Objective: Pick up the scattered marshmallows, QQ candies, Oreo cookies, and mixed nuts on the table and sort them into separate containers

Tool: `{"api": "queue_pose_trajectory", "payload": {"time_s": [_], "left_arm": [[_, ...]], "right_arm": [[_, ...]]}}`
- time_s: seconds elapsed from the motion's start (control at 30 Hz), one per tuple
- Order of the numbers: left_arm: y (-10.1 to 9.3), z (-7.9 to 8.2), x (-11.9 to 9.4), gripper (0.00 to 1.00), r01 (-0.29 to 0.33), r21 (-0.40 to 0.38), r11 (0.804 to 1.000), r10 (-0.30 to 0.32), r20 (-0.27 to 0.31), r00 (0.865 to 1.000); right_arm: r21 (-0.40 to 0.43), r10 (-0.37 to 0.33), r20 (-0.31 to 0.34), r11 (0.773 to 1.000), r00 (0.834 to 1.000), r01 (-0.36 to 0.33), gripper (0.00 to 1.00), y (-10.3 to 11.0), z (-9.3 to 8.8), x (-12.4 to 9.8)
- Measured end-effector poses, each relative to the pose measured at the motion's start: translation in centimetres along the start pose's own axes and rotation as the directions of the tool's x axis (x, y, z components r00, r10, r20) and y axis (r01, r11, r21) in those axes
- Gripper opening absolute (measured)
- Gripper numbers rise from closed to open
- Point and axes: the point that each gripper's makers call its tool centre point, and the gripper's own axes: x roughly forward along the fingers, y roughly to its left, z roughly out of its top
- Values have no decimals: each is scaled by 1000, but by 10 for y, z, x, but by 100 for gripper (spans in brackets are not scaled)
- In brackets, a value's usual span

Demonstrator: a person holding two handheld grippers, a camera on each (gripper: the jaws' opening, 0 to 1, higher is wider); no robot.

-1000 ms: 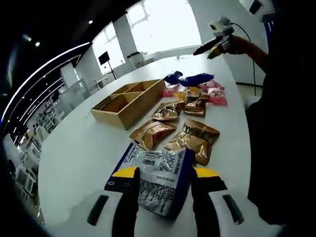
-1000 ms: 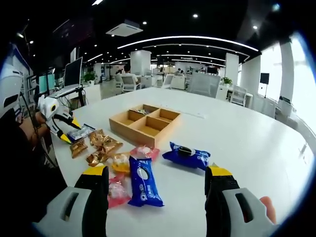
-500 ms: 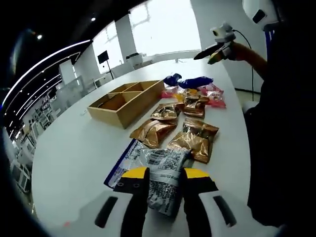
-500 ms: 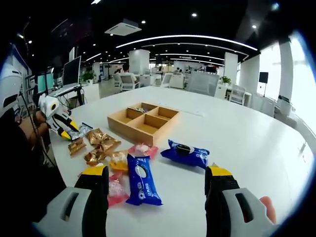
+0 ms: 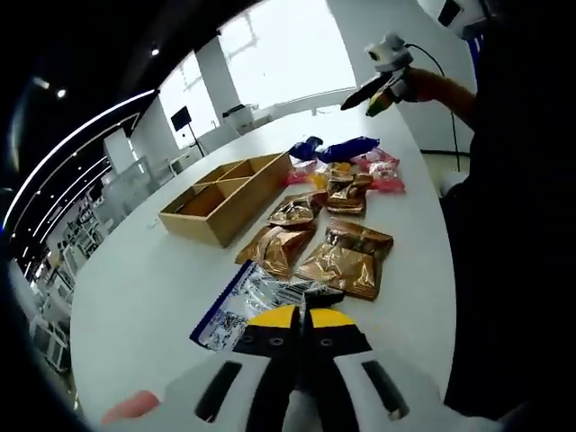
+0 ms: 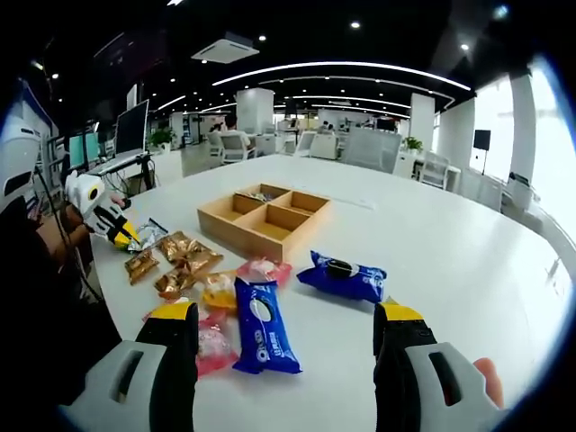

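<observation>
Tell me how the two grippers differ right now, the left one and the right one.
The left gripper is shut on the silver and blue foil snack packet, pinching its near edge, while the right gripper is open and holds nothing. The left gripper sits low at the white table by the gold foil packets; the right gripper hangs above the blue Oreo packs. Both have yellow-tipped black jaws on white bodies.

Open-plan office around a white surface

Behind the surface, the right gripper view shows grey office chairs, a monitor on a desk at the left, a square white column, a potted plant and curved ceiling light strips. In the left gripper view, bright windows back the far end, with a dark screen on a stand nearby.
</observation>
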Motion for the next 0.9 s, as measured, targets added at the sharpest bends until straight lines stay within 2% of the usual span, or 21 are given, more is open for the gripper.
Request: {"api": "queue_pose_trajectory", "payload": {"time_s": [0.33, 0.73, 0.9], "left_arm": [[-1, 2, -3, 6, -17, -46, 999, 18, 23, 1000], [-4, 15, -9, 6, -23, -39, 999, 25, 43, 999], [-2, 22, -12, 6, -33, -27, 999, 35, 59, 998]], "right_arm": [[4, -4, -5, 1000, 1000, 4, 75, 1, -5, 0], [18, -9, -1, 1000, 1000, 9, 75, -2, -9, -2], [3, -32, -15, 999, 999, 32, 75, -5, -13, -1]]}}
